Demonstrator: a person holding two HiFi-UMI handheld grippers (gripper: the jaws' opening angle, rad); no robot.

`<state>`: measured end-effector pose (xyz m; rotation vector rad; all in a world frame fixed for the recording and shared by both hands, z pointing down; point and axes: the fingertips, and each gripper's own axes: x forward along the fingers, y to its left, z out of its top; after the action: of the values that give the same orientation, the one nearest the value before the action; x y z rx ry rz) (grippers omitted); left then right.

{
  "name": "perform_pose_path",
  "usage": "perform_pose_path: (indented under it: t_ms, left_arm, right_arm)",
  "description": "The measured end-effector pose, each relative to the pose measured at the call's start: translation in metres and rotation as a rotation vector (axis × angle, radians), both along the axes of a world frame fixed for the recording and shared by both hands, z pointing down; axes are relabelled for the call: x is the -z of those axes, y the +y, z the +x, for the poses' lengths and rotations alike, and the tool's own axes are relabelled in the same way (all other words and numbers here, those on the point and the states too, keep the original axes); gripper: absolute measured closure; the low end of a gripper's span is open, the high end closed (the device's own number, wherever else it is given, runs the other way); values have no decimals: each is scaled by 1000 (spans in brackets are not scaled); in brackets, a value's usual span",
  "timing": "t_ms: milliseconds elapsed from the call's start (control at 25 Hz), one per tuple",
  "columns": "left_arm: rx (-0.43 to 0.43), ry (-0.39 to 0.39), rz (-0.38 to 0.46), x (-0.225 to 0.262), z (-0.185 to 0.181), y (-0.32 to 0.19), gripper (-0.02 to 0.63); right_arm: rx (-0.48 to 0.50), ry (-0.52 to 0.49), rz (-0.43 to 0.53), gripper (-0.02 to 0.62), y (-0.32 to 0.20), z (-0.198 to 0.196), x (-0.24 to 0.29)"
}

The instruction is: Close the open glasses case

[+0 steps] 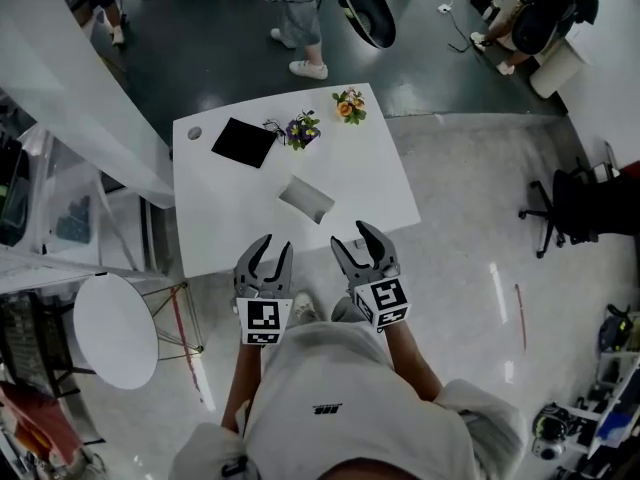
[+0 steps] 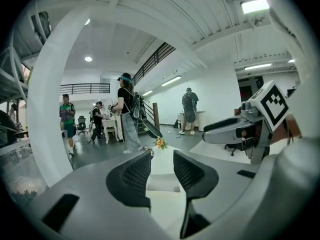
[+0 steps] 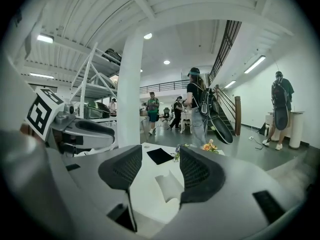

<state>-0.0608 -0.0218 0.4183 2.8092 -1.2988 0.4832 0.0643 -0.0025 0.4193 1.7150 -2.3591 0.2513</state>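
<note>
Left gripper view looks along the left gripper (image 2: 161,173), whose two dark ribbed jaws stand spread with a clear gap. Nothing sits between them and only the white table (image 2: 165,209) shows through the gap. Right gripper view shows the right gripper (image 3: 156,170) the same way: jaws spread, holding nothing, touching nothing. The pale glasses case (image 3: 169,185) shows through their gap, lying on the table beyond the tips and apart from them.

In the head view both grippers hang side by side just off the table's near edge. The left gripper (image 1: 270,253) is at the left and the right gripper (image 1: 356,246) at the right, each with its marker cube toward the person. Their jaw tips reach about to that near edge, and neither rests on the table top.

The glasses case (image 1: 306,199) lies on the table (image 1: 220,208), around the middle and a little toward the near edge. It is well apart from both grippers. Its long axis runs on a slant across the table, from far-left to near-right. From above it reads as a light grey oblong, and the set of its lid is hard to make out there.

On the far part of the table a black flat mat (image 1: 244,142) lies toward the far-left corner. A purple flower bunch (image 1: 303,129) sits just beside it, and an orange flower bunch (image 1: 349,106) sits at the far edge.
</note>
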Motion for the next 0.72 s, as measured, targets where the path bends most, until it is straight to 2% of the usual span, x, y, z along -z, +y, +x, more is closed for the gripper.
perform_pose_path:
  t_ms: [400,720]
  left_arm:
    - [-31,10,-15,-7,10,-30,453]
    - [-6,6,-16,-11,22,-65,453]
  right_arm:
    - [-34,12,-24,357,-23,9,-8]
    - [-14,5,-35,359,-57,21,-16]
